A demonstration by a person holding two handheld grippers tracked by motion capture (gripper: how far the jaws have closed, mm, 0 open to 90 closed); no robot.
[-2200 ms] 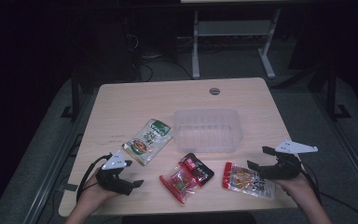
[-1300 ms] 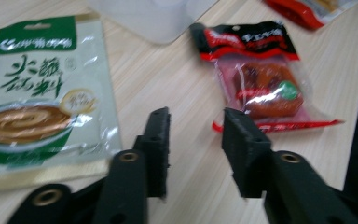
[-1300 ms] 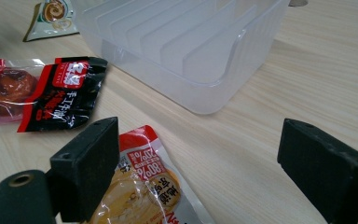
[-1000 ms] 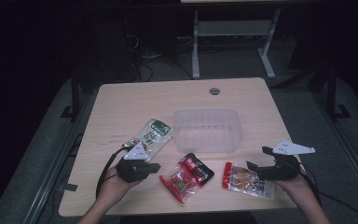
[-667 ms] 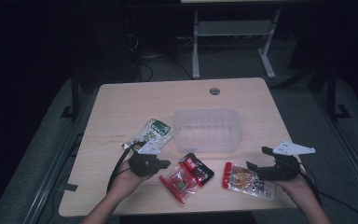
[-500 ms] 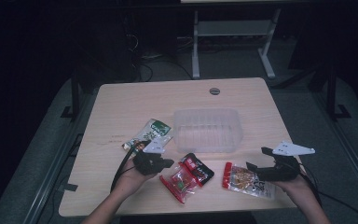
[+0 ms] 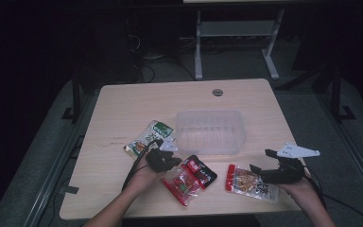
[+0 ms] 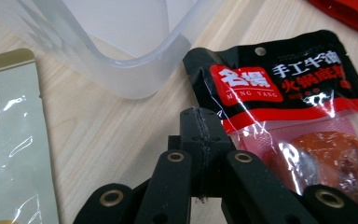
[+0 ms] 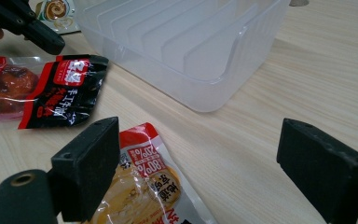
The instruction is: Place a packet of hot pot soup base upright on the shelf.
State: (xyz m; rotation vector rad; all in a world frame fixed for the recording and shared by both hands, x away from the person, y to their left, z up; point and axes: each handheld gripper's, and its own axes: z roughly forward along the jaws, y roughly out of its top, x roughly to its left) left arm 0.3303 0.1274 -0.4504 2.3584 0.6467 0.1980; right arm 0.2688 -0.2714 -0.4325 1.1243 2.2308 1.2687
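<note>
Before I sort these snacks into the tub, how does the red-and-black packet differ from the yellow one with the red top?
The red-and-black packet shows dark red contents through its clear window and lies beside the shut left gripper. The yellow packet shows pale golden contents and lies by the open right gripper. The red-and-black one lies askew; the yellow one lies more level. Both are sealed, flat on the table, outside the clear tub.

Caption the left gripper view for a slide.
Shut left tool beside the red-and-black snack packet, near the clear plastic tub.

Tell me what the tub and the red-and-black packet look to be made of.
Tub: translucent, frosted-looking plastic, probably rigid; the table shows faintly through its ribbed walls.
Red-and-black packet: thin glossy plastic film, judging by glare streaks, wrinkles and a clear window showing reddish contents.
</note>
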